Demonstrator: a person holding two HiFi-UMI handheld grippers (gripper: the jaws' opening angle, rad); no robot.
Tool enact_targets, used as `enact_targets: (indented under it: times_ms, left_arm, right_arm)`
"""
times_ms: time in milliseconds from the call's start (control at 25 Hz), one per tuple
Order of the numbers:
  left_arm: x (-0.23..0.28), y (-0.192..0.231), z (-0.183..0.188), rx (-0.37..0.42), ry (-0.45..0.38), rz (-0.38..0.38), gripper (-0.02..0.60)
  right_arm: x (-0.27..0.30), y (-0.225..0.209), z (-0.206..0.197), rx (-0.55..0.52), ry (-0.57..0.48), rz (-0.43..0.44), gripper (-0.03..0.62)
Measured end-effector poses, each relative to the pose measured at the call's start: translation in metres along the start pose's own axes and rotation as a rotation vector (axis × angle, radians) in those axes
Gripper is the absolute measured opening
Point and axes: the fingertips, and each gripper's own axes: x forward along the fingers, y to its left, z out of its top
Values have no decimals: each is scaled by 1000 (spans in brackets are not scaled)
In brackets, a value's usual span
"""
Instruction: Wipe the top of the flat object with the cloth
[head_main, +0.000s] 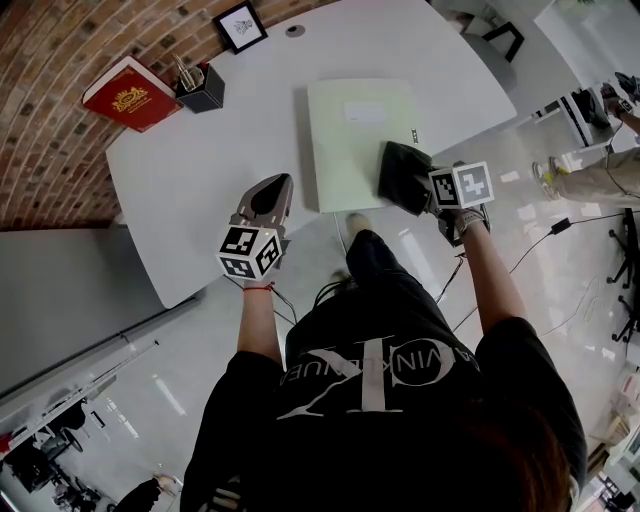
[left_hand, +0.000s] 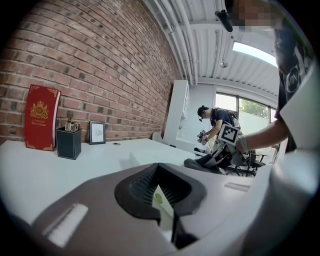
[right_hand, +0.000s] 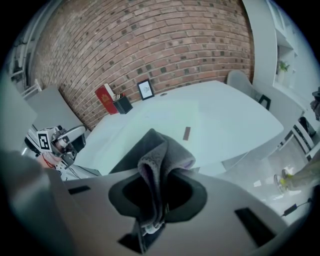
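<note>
Shut tight on the cloth (right_hand: 161, 165) with the right tongs (right_hand: 151, 216): one fold pinched between the jaws, the rest bulging out past the tips. Cloth down on the pad (head_main: 350, 150), over its near right corner, partly hanging past the right edge. Pad directly beneath and ahead of the right tongs, and well to the right of the left tongs (head_main: 276, 185). Left tongs closed on nothing, jaws together, held over the near edge of the desk (head_main: 190, 170), apart from both pad and cloth.

Near right corner of the pad hidden under the cloth. Tips of the right tongs buried in the fabric in the head view. Pale scrap at the pinched end of the cloth, too small to identify. Print on the label (head_main: 365, 112) unreadable.

Cloth dark grey, soft and napped, crumpled into thick folds. Pad pale green, thin, flat, rectangular and smooth, with the white oblong label near its far edge. Desk white, smooth, with rounded corners. Far left on the desk: red book (head_main: 130, 93) with a gold crest, square black holder (head_main: 202, 88), small black frame (head_main: 240, 26), all close to the curved brick wall (head_main: 50, 110). Glossy pale floor (head_main: 560, 270) to the right.
</note>
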Motion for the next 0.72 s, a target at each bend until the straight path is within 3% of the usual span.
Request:
enact_targets:
  times_ms: [560, 720]
  left_arm:
    - [0, -12, 0, 27, 8, -18, 11]
    - [-4, -10, 0, 28, 4, -2, 11]
  right_arm:
    - [-25, -46, -15, 20, -41, -146, 57]
    - [-36, -57, -13, -23, -55, -216, 57]
